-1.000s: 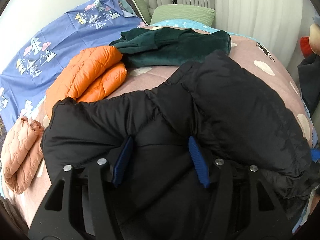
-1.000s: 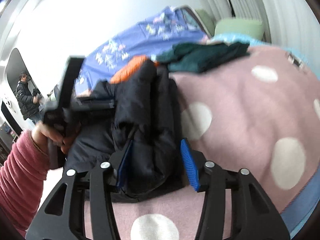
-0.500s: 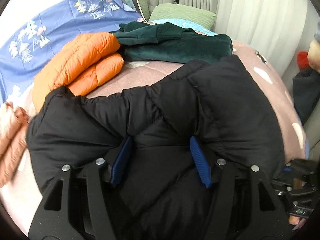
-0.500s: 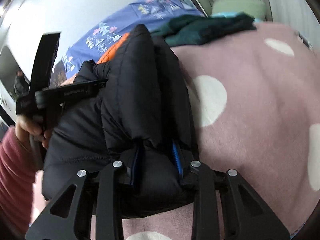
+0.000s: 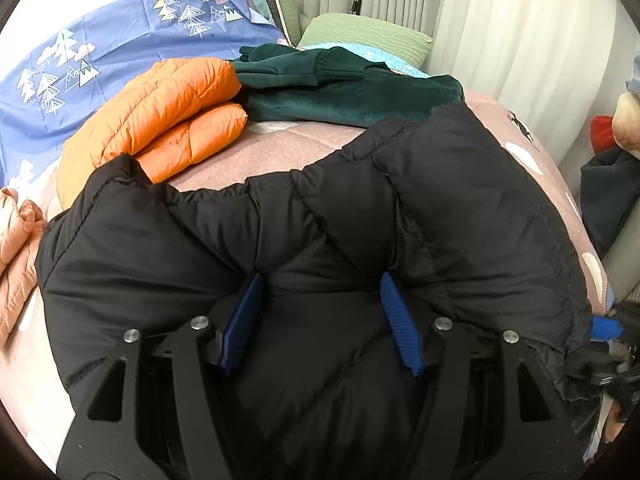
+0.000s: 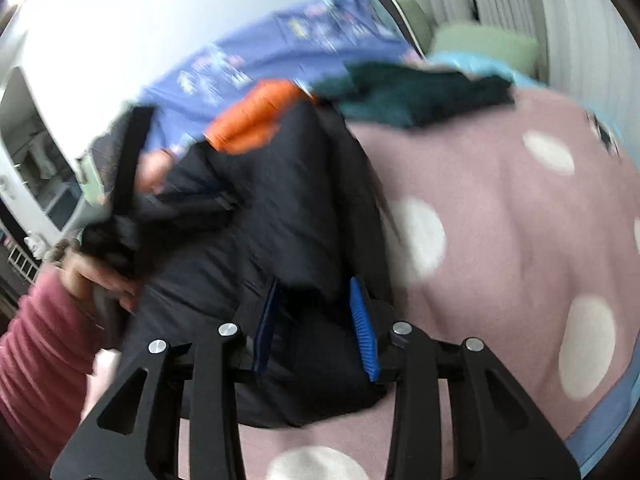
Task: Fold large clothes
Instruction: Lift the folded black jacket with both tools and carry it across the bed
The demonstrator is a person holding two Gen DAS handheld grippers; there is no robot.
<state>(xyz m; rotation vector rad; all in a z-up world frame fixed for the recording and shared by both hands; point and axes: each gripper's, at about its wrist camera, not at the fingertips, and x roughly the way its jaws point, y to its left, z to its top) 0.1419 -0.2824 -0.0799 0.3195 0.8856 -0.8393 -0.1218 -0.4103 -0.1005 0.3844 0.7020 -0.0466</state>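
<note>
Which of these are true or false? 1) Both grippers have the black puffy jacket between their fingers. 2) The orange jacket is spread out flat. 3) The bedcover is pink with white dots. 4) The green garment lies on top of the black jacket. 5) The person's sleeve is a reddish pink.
1) True: the left gripper and the right gripper each have the black jacket bunched between their blue pads.
2) False: the orange jacket lies folded in a bundle.
3) True: the bedcover is pink with white dots.
4) False: the green garment lies behind the black jacket, directly on the bed.
5) True: the sleeve is reddish pink.
</note>
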